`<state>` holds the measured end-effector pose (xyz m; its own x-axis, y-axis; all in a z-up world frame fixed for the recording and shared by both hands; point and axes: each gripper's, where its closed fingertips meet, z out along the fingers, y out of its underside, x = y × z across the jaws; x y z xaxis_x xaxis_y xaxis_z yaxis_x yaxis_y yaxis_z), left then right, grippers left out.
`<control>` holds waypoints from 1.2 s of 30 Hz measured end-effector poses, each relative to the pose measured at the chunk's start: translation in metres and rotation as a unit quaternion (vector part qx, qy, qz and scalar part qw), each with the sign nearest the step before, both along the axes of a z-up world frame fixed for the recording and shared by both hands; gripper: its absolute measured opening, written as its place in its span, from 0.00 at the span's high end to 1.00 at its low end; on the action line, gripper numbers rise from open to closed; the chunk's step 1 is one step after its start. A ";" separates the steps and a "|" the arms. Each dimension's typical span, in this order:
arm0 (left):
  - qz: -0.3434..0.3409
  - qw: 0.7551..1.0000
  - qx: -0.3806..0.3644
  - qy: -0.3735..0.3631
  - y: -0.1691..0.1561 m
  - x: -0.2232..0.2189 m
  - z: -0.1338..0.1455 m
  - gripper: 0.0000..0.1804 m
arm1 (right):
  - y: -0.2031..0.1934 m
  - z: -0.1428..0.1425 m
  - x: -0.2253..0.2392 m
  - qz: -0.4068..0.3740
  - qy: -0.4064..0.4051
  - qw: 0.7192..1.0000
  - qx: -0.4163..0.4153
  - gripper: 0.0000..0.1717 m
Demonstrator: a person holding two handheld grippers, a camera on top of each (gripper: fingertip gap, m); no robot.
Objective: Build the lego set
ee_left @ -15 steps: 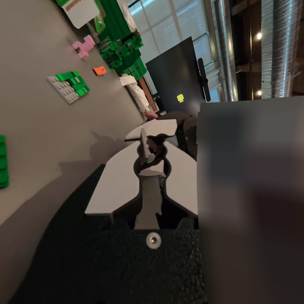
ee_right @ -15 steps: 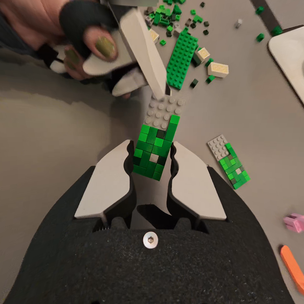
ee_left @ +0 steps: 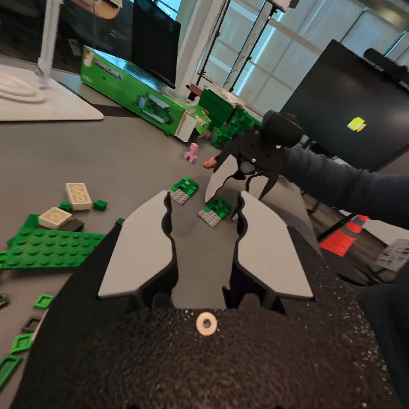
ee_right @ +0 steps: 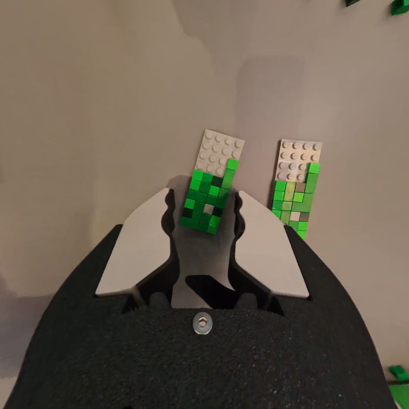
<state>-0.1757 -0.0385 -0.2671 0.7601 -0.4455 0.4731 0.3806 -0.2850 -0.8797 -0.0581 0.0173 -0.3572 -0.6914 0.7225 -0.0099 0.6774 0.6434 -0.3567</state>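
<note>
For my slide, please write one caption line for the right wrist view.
Open right gripper above a half-tiled grey plate on the table, its twin beside.

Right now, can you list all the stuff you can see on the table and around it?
Grey plates half covered with green tiles: two, flat on the grey table, side by side; one lies between the right fingers, untouched.
Big green baseplate: one, table's left side.
Cream bricks: two, beside the baseplate.
Small loose green pieces: several, scattered left.
Pink animal figure: one, mid-table.
Green box: one, far edge.
Green brick build: one, next to the box.
White board: one, far left.
Dark screens: two, background.
Orange cone: one, on the floor, right.
Left gripper: fingers open, holding nothing.
Right gripper: fingers open.
</note>
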 end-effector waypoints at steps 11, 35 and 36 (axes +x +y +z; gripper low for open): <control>0.073 0.986 0.060 0.139 0.002 0.000 0.002 0.72 | -0.005 0.013 -0.005 -0.141 0.077 0.987 -0.007 0.88; 0.183 0.947 0.126 0.232 0.003 -0.017 0.018 0.69 | -0.006 0.001 0.017 -0.102 0.087 0.990 0.045 1.00; 0.186 0.946 0.128 0.235 0.003 -0.017 0.018 0.69 | 0.000 0.001 0.016 -0.105 0.095 0.988 0.067 1.00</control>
<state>-0.1928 -0.0358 -0.2490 0.9862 -0.1603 -0.0420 -0.0366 0.0365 -0.9987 -0.0425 0.0177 -0.3560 -0.5061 0.8362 0.2111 0.7296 0.5456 -0.4122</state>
